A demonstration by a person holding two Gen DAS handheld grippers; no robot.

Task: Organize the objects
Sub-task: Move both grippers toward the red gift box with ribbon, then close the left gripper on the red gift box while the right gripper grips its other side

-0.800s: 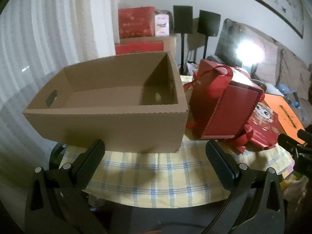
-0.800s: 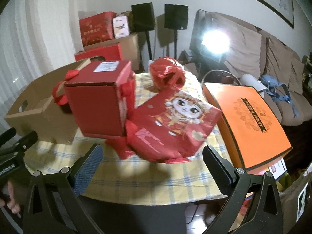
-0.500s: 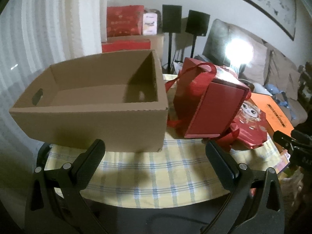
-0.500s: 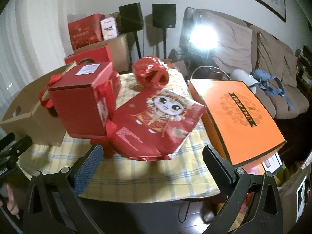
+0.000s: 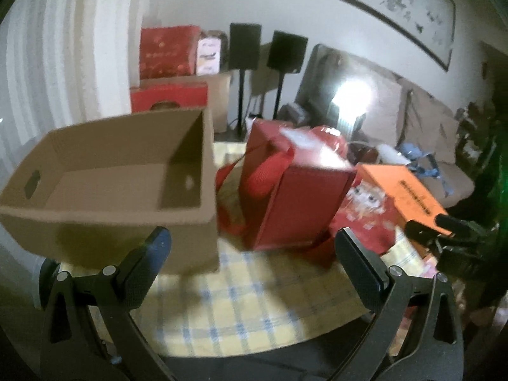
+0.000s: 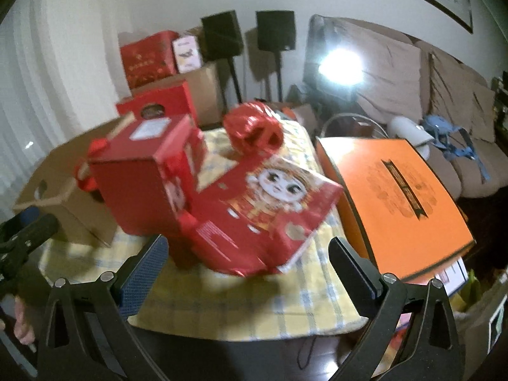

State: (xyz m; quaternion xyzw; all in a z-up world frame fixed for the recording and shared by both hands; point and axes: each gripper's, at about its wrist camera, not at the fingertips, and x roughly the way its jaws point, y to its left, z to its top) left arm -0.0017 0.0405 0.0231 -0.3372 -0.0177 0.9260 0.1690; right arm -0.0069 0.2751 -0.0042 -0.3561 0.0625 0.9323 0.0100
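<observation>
Cardboard bin empty, red goods unsorted — both of your tools spread wide, holding nothing.

Your right gripper (image 6: 246, 263) faced the cartoon-print red bag (image 6: 270, 212), lying flat just ahead, long axis running away to the right; your left gripper (image 5: 252, 255) fronted the gap between cardboard box (image 5: 111, 187) and upright red gift box (image 5: 295, 190) — the right hand stood nearer the bag.

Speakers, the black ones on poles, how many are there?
2. The left speaker and the right speaker stand side by side by the back wall, behind the table, beside the sofa. More could be hidden.
</observation>
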